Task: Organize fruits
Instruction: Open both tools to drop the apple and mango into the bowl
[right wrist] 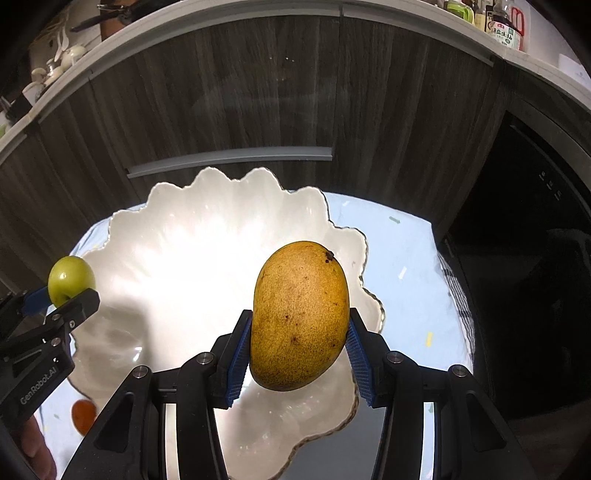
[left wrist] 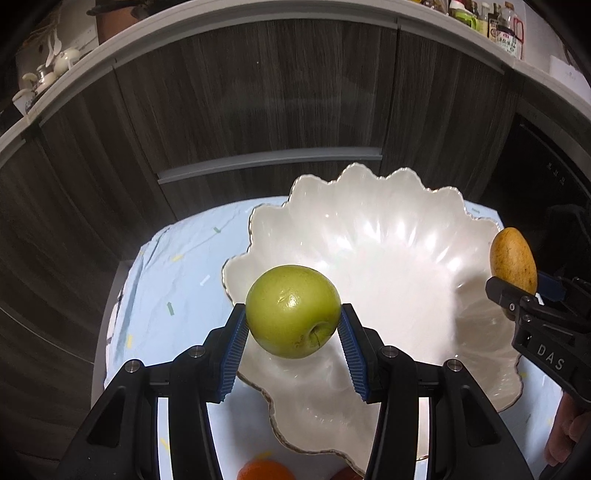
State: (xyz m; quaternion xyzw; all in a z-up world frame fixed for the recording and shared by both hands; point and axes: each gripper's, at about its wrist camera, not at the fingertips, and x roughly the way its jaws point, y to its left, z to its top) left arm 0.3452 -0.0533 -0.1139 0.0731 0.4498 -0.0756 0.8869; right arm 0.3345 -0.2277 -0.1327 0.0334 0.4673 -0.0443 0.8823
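Note:
My left gripper (left wrist: 293,325) is shut on a green apple (left wrist: 293,311), held above the left part of a white scalloped bowl (left wrist: 388,236). My right gripper (right wrist: 299,332) is shut on a yellow mango (right wrist: 300,315), upright above the right part of the same bowl (right wrist: 192,236). The bowl holds nothing. In the left wrist view the mango (left wrist: 513,260) and the right gripper (left wrist: 517,291) show at the right edge. In the right wrist view the apple (right wrist: 71,278) and the left gripper (right wrist: 61,299) show at the left edge.
The bowl stands on a light blue cloth (left wrist: 173,295) over a small table. An orange fruit (left wrist: 264,470) lies on the cloth near the bowl's front edge, also seen as the orange fruit (right wrist: 83,415). Dark wooden cabinets (left wrist: 258,110) stand behind, and a counter (left wrist: 498,22) with bottles above.

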